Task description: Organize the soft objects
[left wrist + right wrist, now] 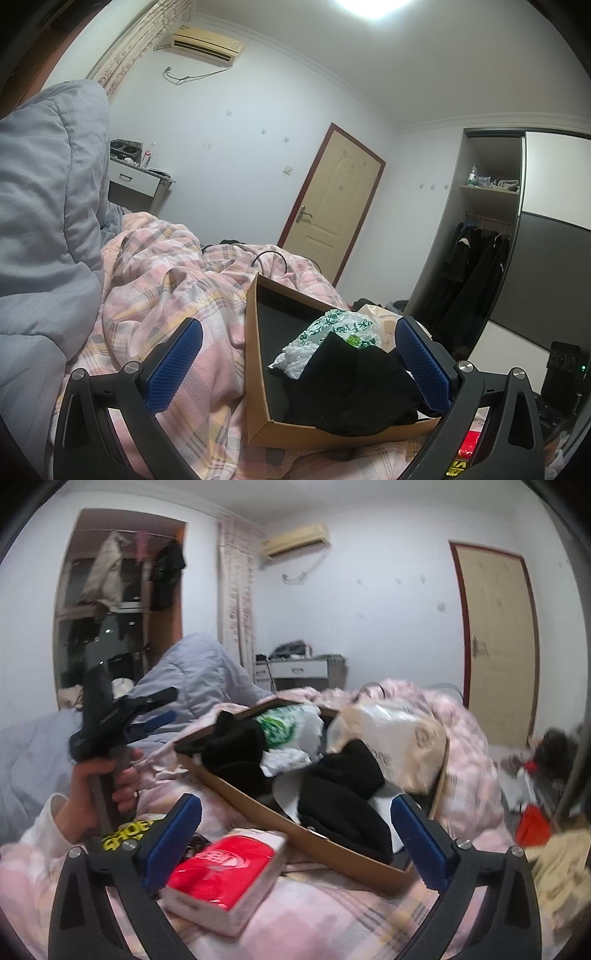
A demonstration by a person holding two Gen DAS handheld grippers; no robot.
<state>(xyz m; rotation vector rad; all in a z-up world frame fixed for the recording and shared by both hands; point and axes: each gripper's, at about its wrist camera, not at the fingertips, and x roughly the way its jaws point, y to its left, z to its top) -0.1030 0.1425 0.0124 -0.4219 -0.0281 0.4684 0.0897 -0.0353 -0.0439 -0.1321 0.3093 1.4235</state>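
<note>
A shallow brown cardboard box [255,373] with a black inside lies on the pink plaid quilt [173,280]. It holds a black sock [354,391] and a green-and-white plastic bag [332,332]. My left gripper [299,365] is open and empty, its fingers straddling the box's near corner. In the right wrist view the box [266,812] holds black socks [343,797], the green-white bag [284,723] and a beige plastic bag [391,734]. My right gripper [295,845] is open and empty just before the box. The left gripper [147,716] shows at the left, hand-held.
A red-and-white tissue pack [225,871] lies on the quilt by my right gripper's left finger. A grey duvet [44,221] is piled at the left. A door [332,206], an open wardrobe [476,266] and a small desk [136,177] stand behind.
</note>
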